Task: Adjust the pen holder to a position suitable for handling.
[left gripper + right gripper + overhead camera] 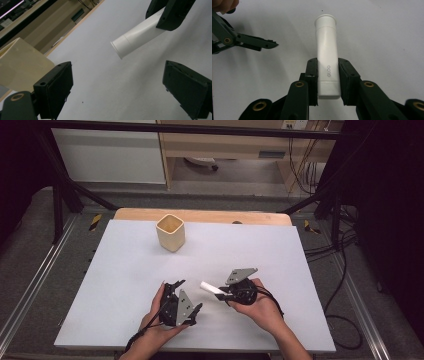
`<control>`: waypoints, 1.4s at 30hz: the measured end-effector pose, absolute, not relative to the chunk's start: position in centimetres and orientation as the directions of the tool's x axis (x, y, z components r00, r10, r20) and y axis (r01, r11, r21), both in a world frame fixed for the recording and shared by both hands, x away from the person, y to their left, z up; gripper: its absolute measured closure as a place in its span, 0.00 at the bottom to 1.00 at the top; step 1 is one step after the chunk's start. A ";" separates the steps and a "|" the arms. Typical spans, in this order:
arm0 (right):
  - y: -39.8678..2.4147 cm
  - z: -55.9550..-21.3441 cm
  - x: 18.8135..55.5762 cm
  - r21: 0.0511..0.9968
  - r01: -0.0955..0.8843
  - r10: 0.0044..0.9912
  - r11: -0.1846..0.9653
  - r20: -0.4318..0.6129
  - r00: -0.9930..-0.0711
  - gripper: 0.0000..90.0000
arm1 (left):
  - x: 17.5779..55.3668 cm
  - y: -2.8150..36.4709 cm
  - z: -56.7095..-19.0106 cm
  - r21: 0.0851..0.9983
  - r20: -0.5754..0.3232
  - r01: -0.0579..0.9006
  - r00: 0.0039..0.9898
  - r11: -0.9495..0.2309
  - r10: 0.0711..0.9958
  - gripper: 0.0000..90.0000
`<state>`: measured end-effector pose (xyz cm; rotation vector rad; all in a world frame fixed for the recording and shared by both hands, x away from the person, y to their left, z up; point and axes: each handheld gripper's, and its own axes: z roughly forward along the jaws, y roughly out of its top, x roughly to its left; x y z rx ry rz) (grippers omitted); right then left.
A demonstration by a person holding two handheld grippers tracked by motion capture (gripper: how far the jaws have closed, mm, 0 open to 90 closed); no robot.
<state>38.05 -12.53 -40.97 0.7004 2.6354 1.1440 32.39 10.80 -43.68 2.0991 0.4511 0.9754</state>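
My right gripper holds a white tube just above the white board, its capped end pointing left and away from me. My left gripper sits just left of the tube, near its free end, jaws parted with nothing between them. A cream square cup stands upright well beyond both, near the board's far edge. My hands enter from the bottom.

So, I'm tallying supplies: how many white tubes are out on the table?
1. The white tube is clamped in the right gripper above the white table, cap end toward the open left gripper. The beige cup could hide more.
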 end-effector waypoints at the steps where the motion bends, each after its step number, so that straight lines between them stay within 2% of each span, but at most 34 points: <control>1: -12.4 -40.9 38.0 0.727 0.345 0.486 0.594 0.018 -0.874 0.79 | 32.4 10.8 -43.7 0.762 0.496 -0.002 0.645 -0.647 0.582 0.12; 21: -11.1 -40.5 37.4 0.723 0.333 0.457 0.605 0.027 -0.889 0.79 | 31.8 9.7 -44.4 0.645 0.653 -0.095 0.583 -0.758 0.483 0.17; 36: -10.2 -39.7 36.7 0.723 0.328 0.441 0.608 0.036 -0.897 0.79 | 31.2 9.2 -44.5 0.535 0.768 -0.173 0.508 -0.827 0.390 0.29; 42: -9.9 -39.6 36.5 0.723 0.325 0.434 0.610 0.038 -0.900 0.79 | 30.8 8.8 -44.7 0.458 0.829 -0.225 0.457 -0.860 0.322 0.35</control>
